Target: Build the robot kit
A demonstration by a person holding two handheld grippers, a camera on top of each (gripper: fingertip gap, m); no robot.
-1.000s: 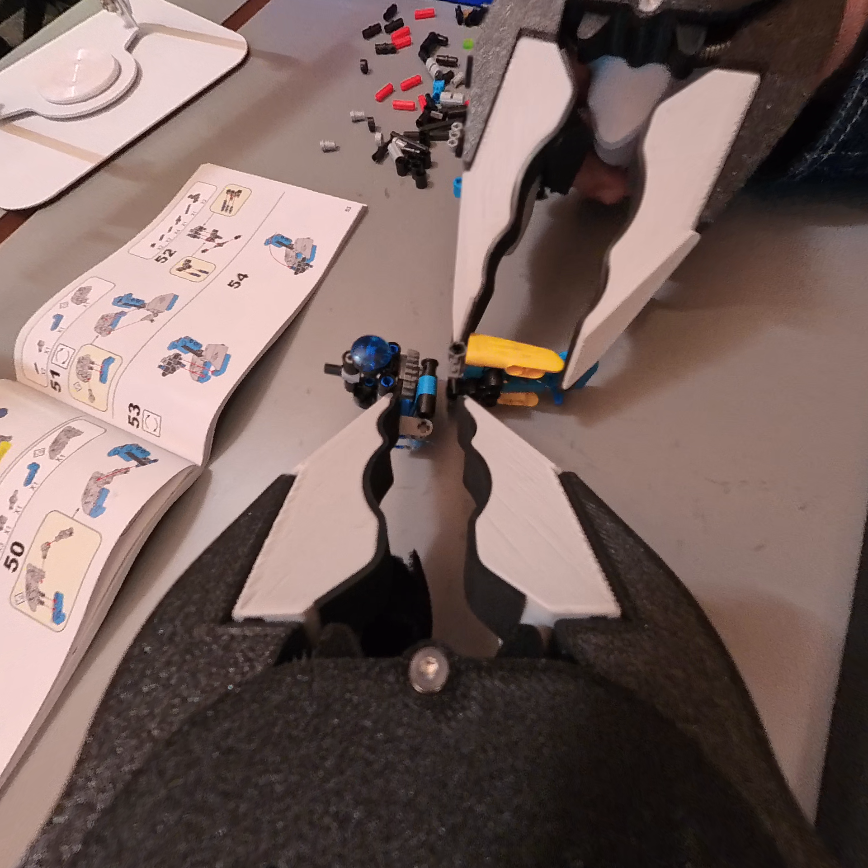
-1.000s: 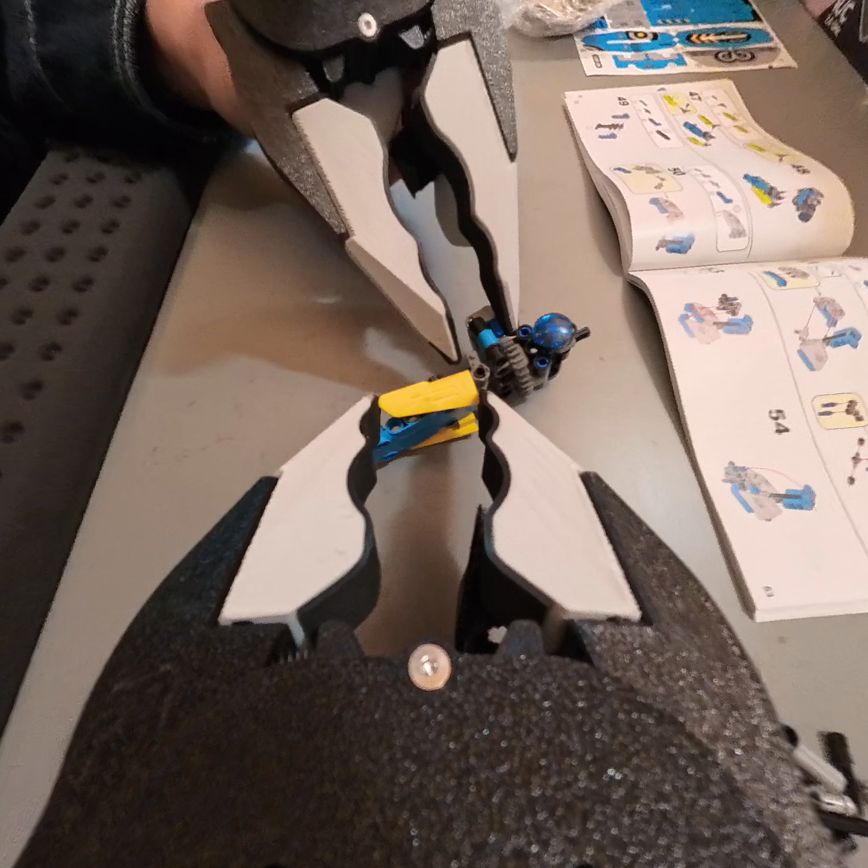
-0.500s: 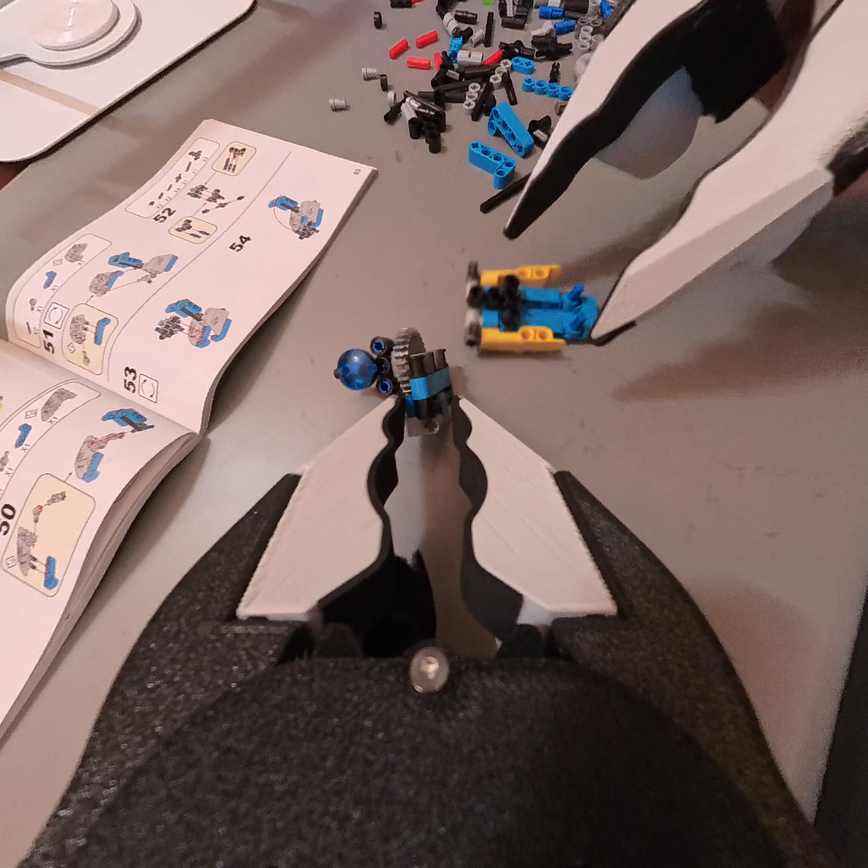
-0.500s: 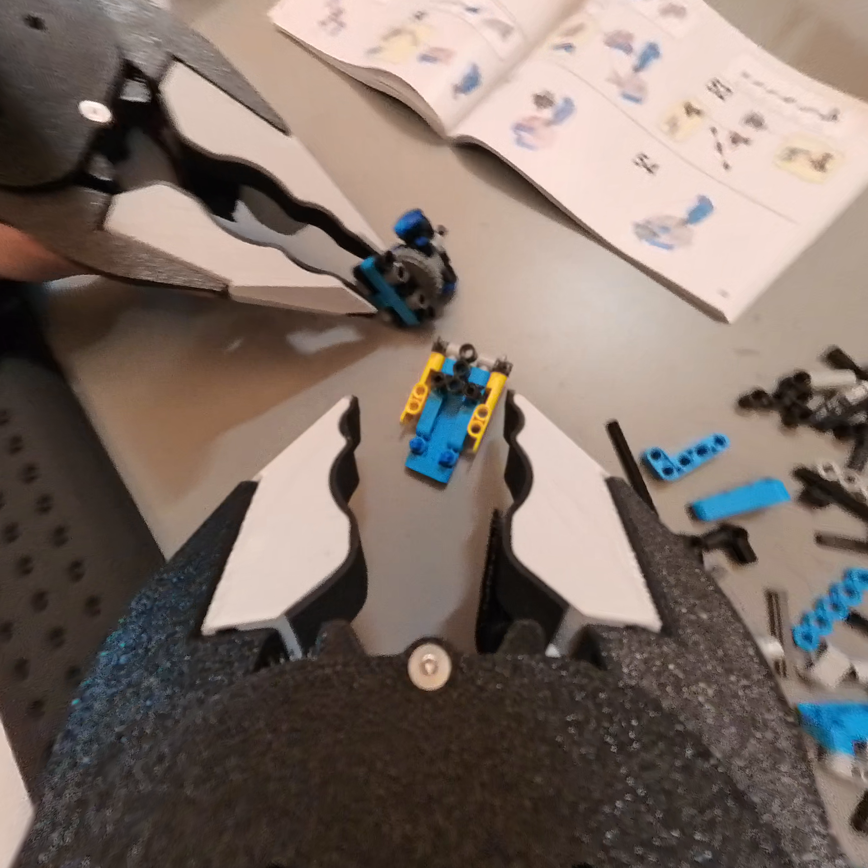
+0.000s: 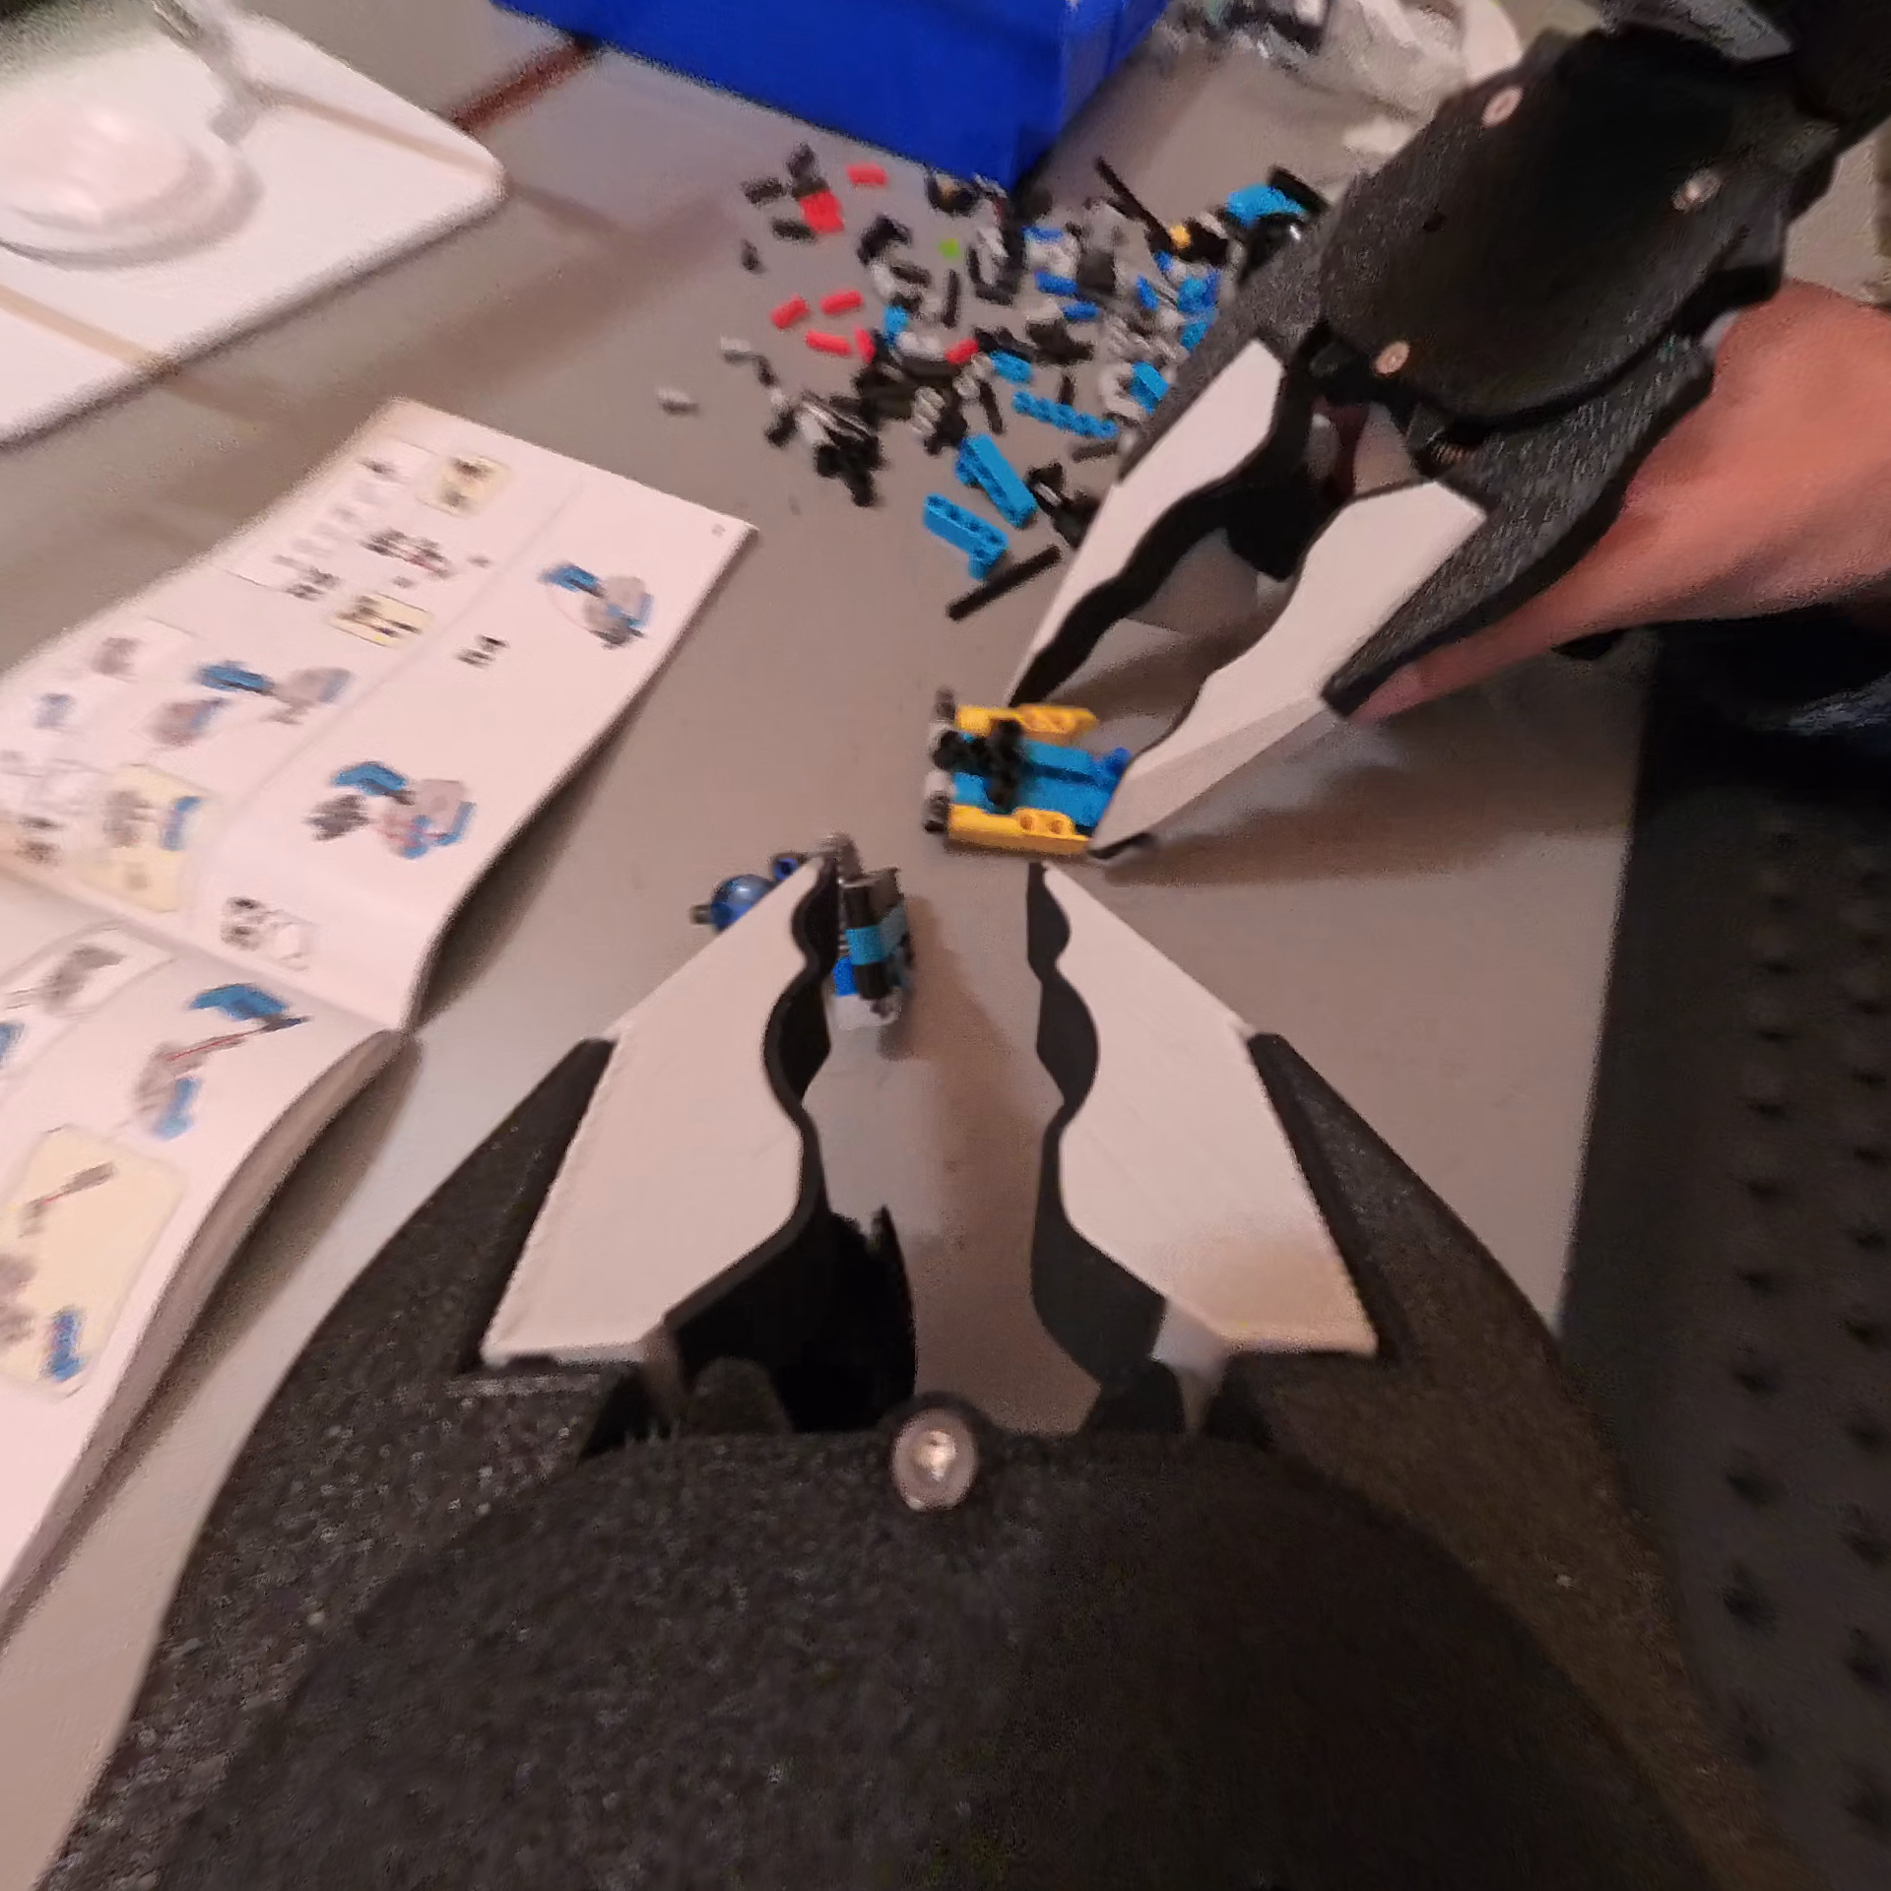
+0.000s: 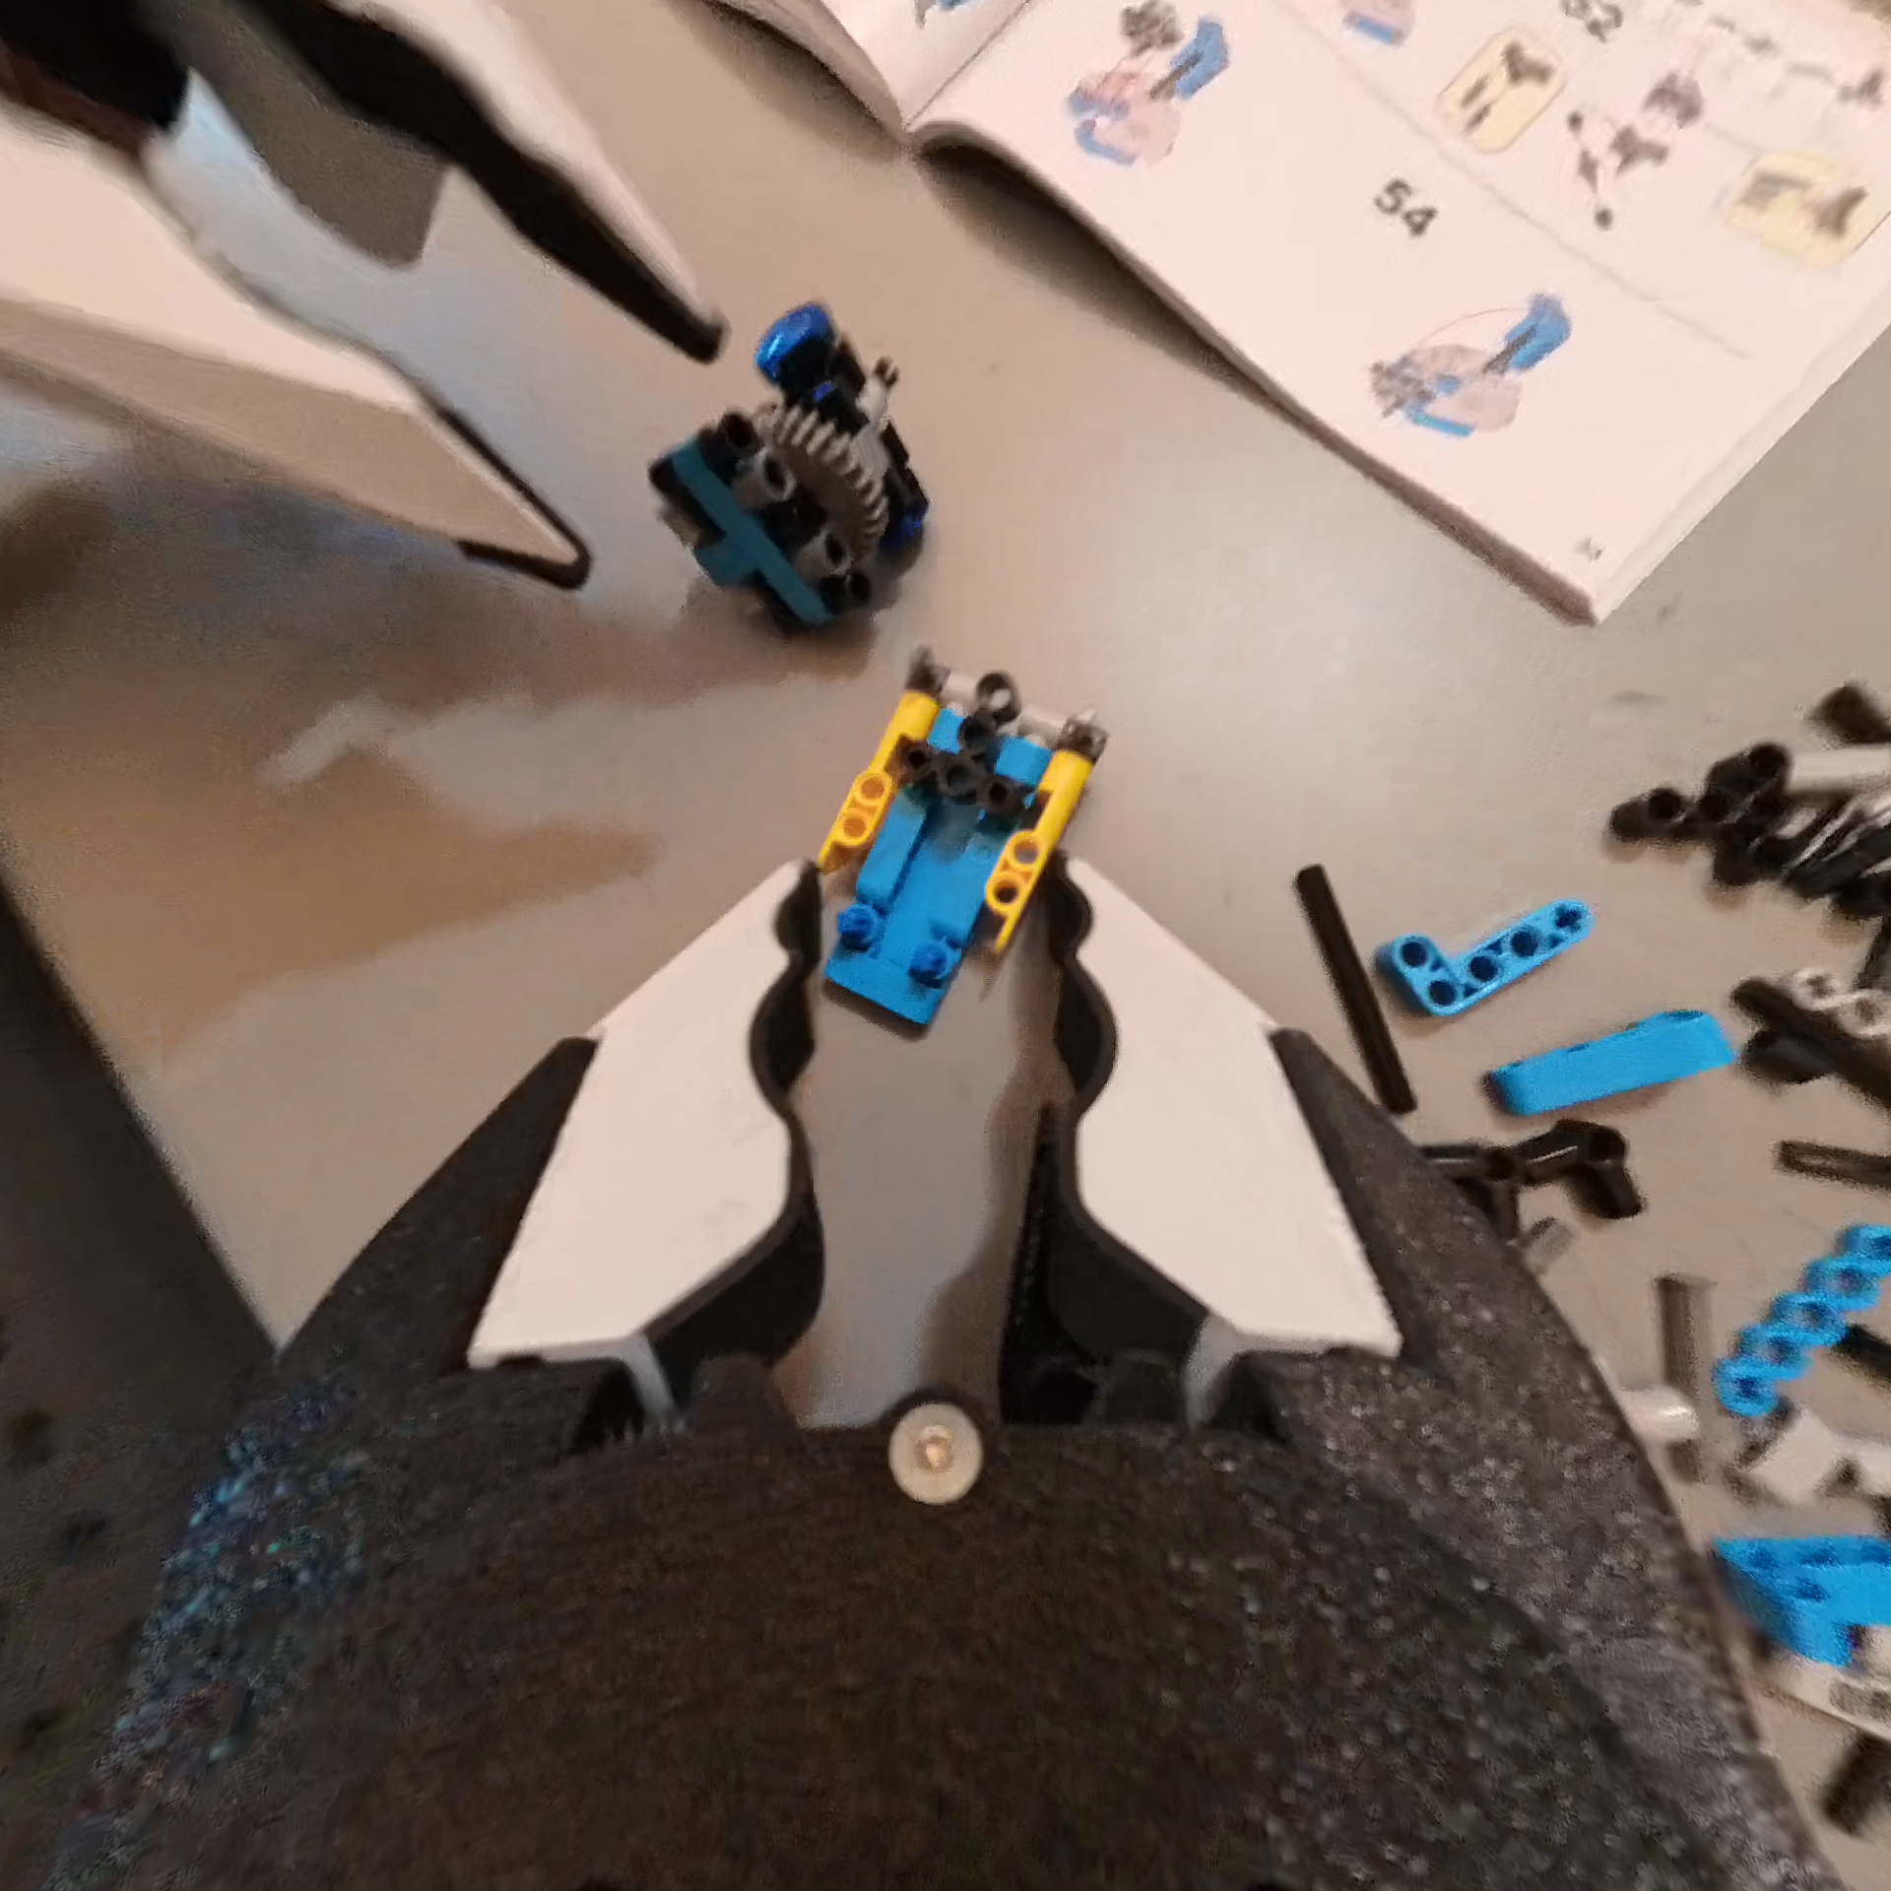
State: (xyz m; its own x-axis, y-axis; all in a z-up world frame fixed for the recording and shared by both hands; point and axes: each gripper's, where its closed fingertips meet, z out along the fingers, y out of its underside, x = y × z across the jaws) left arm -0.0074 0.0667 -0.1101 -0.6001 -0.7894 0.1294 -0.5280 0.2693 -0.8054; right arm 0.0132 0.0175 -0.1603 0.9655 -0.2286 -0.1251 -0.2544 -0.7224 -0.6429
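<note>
tabletop (image 5: 798,634): grey, loose bricks (image 5: 982,338) far, booklet (image 5: 307,716) left
left gripper (image 5: 926,890): jaws apart, gear assembly (image 5: 870,947) between, by left jaw
right gripper (image 6: 931,885): jaws apart, yellow-blue assembly (image 6: 947,849) between tips

Warm indoor light, moderately bright; soft shadows and pale glare on the grey surface (image 6: 338,757). Motion blur throughout, wide-angle stretch at the edges.
</note>
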